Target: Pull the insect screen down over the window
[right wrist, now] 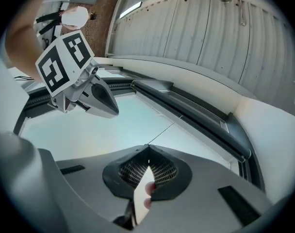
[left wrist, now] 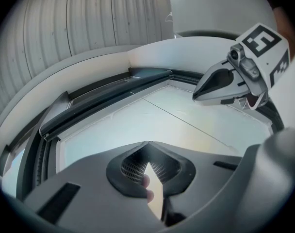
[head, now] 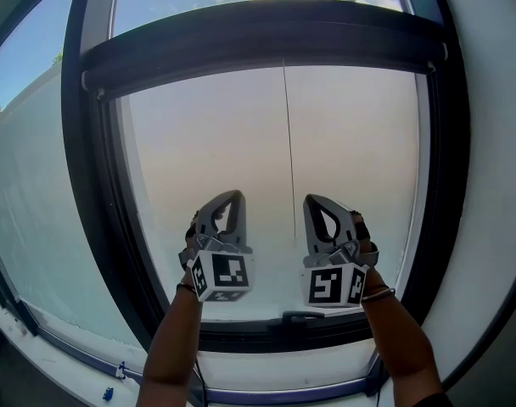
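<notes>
The window [head: 241, 159] fills the head view inside a dark frame [head: 88, 227]. Across its top runs the dark screen bar [head: 266, 45], from whose middle a thin cord [head: 288, 142] hangs down the pale pane. My left gripper [head: 232, 195] and right gripper [head: 313, 199] are raised side by side in front of the lower pane, well below the bar, the cord's end between them. Both are shut with nothing between the jaws. The left gripper view shows its closed tips [left wrist: 148, 142], the bar [left wrist: 118, 89] and the right gripper [left wrist: 195, 97]. The right gripper view shows its closed tips [right wrist: 147, 145] and the bar [right wrist: 196, 113].
A small dark handle [head: 302, 318] sits on the lower frame rail below my hands. White wall borders the window on the right [head: 496, 185]. Small blue pieces [head: 108, 393] lie on the sill at the lower left. Sky and clouds show above the bar.
</notes>
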Available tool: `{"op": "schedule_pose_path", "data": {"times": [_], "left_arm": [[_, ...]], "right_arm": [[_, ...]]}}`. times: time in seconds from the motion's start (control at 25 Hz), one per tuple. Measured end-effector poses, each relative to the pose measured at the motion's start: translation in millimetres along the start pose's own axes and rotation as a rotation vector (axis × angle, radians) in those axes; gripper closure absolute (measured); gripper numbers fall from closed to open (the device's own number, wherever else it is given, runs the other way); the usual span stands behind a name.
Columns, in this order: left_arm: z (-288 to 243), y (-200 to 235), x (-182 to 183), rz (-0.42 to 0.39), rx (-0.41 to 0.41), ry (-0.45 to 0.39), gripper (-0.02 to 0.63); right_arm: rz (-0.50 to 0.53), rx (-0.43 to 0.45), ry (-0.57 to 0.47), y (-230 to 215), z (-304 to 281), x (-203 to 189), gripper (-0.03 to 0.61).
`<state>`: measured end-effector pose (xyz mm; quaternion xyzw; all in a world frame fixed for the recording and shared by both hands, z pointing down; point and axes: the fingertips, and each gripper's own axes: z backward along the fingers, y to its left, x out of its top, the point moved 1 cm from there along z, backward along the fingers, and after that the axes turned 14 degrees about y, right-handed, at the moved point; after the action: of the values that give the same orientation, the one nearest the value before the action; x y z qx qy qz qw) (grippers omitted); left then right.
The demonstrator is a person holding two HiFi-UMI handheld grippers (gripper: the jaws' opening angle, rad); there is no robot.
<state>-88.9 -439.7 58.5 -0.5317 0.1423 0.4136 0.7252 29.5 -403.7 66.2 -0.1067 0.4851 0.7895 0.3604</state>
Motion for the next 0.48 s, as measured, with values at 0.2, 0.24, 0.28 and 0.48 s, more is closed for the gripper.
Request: {"op": "schedule_pose_path", "data": {"times": [0.2,0.24,0.28,0.48], "left_arm": [[-20,26,21,-0.046,0.01,-0.016,0.612],[-22,33,25,-0.055,0.017,-0.024,0.612],[-23,41,29,-0.074,0.03,-0.031,0.612],[-34,78,54,-0.194,0.123,-0.056,0.612]], "right_arm": [[0.094,-0.026,-0.025,-20,-24,31,0.575],[0.119,-0.016,-0.02,-21,-32,37,0.575],[0.142,0.0,-0.012,-22,-39,44,0.575],[0.271,-0.018,-0.012,-48,-67,80,0.575]]}}
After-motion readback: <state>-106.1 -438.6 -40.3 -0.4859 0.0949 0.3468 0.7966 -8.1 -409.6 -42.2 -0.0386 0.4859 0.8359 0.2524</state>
